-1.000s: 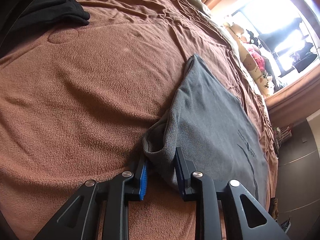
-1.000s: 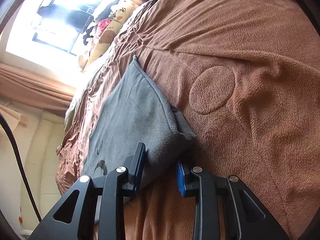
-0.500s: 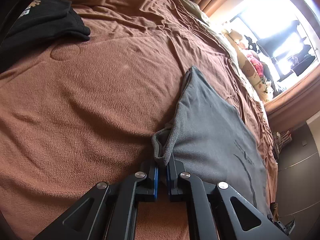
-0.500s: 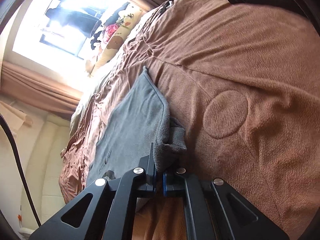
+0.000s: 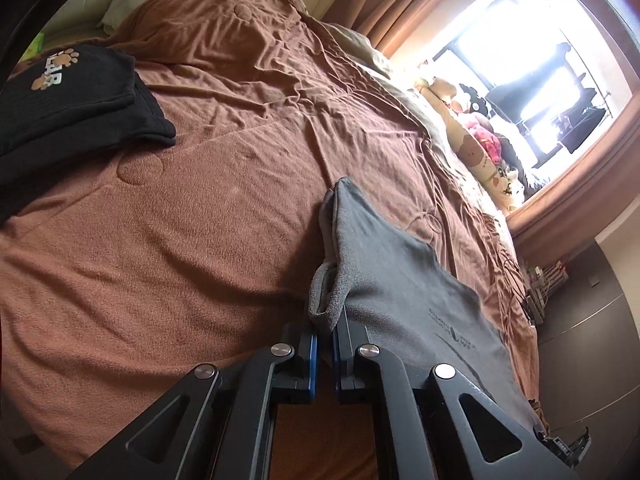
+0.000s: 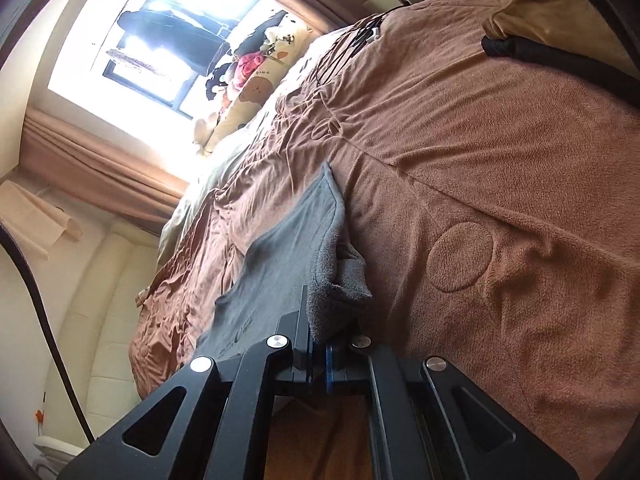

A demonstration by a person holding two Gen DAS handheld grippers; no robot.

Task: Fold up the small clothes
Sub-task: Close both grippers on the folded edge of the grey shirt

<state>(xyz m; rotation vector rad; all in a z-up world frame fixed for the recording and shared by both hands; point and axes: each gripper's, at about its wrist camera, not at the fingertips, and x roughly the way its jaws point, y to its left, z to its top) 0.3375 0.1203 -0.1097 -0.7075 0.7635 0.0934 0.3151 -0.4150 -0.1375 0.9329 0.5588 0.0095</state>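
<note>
Left wrist view, and the left tool [image 5: 325, 334] at bottom centre has its blue-padded jaws pinched together on a rolled corner of the soft grey fleece garment [image 5: 400, 292], which runs from lower centre up toward the middle of the frame across the brown fleece bedspread [image 5: 200, 220]. Far upper left sits a folded black garment with paw-print lettering [image 5: 68, 96], well apart from the action. Upper right, a row of plush toys [image 5: 476, 144] lines the bright window.

Over to the right wrist view: the right tool [image 6: 319, 350], bottom centre, is clamped on another bunched corner of the same grey cloth [image 6: 296, 248], which stretches up and left of the jaws. A round stitched patch on the bedspread [image 6: 460, 256] shows just right of it, and a black hose-like shape [image 6: 560, 64] crosses the upper right corner.

Now, how will this piece handle? It looks light, limp and thick-napped, with nothing stiff about it. Expect it to sag between the two grips and drape wherever it isn't held. The fleece should cling to the fuzzy bedspread rather than slide, so lifting clear looks better than dragging. The nap gives the pads good bite, and slipping seems unlikely. Best hold is right where both tools are: the doubled, hemmed corners, where several layers bunch. One caution: a pinch that catches only the top layer would let the under-layer fall away.
</note>
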